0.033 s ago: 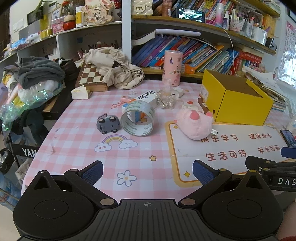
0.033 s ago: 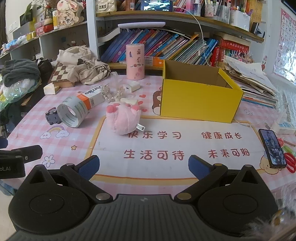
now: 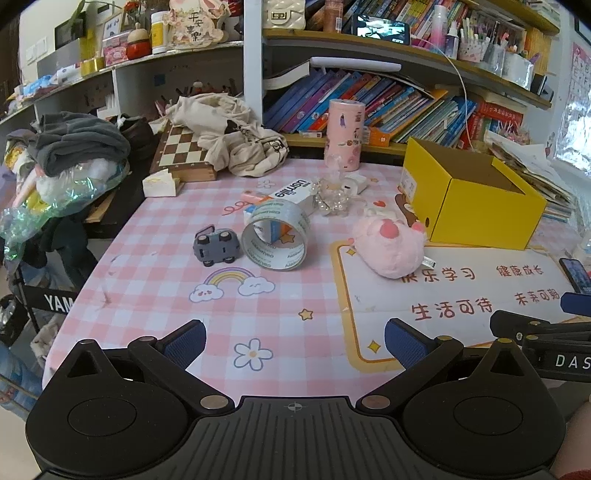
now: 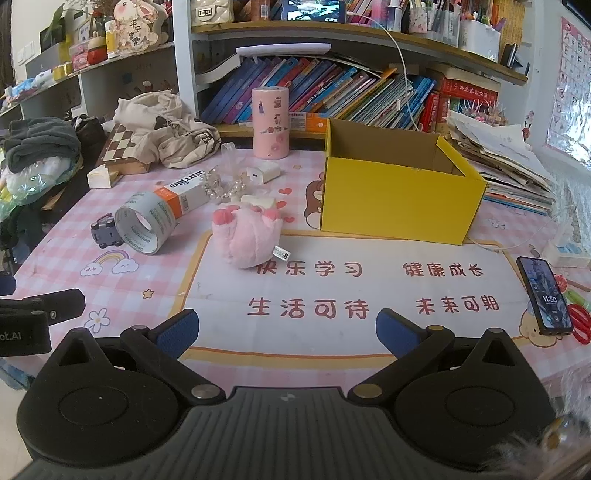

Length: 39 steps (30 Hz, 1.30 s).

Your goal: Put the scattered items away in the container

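Both wrist views look forward, low over the near bench [image 3: 155,295] edge, the left one further left; both share the yellow box [image 3: 476,210] and shelves [image 4: 369,35].

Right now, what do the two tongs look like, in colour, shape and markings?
Both are alike. The left tongs and the right tongs have matte black bodies with ribbed tops, two round discs, brass-coloured pivot pins and blue ribbed pads. Seen from the left camera, the right one carries white letters "DAS".

I see a pink-and-white checked table [image 3: 155,291], yellow cardboard box [image 4: 395,199], pink plush toy [image 4: 247,236], grey toy car [image 3: 216,245], brown-and-cream chessboard [image 3: 183,151], blue pads on my tongs [image 4: 286,326].
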{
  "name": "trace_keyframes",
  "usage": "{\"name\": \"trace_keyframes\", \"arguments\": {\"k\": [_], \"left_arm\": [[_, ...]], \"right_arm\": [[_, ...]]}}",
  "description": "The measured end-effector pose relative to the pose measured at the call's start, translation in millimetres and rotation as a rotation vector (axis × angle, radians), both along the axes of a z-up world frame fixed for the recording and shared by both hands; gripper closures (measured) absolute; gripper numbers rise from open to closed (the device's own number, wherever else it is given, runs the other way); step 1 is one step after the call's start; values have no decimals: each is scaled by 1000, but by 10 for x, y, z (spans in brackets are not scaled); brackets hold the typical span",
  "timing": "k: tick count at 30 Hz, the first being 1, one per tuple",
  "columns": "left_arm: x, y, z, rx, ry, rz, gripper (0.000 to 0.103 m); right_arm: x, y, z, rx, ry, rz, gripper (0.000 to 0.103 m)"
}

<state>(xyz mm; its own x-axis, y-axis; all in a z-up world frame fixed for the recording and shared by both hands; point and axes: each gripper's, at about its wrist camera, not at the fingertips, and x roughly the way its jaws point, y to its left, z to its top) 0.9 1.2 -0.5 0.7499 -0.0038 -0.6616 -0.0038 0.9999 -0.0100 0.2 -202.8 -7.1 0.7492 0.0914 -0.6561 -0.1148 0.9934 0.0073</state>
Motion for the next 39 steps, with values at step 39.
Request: {"name": "trace_keyframes", "arguments": {"k": [39], "left_arm": [[66,198,-78,-50,39,28,0]], "right_arm": [[92,105,-66,-5,26,3,0]]}}
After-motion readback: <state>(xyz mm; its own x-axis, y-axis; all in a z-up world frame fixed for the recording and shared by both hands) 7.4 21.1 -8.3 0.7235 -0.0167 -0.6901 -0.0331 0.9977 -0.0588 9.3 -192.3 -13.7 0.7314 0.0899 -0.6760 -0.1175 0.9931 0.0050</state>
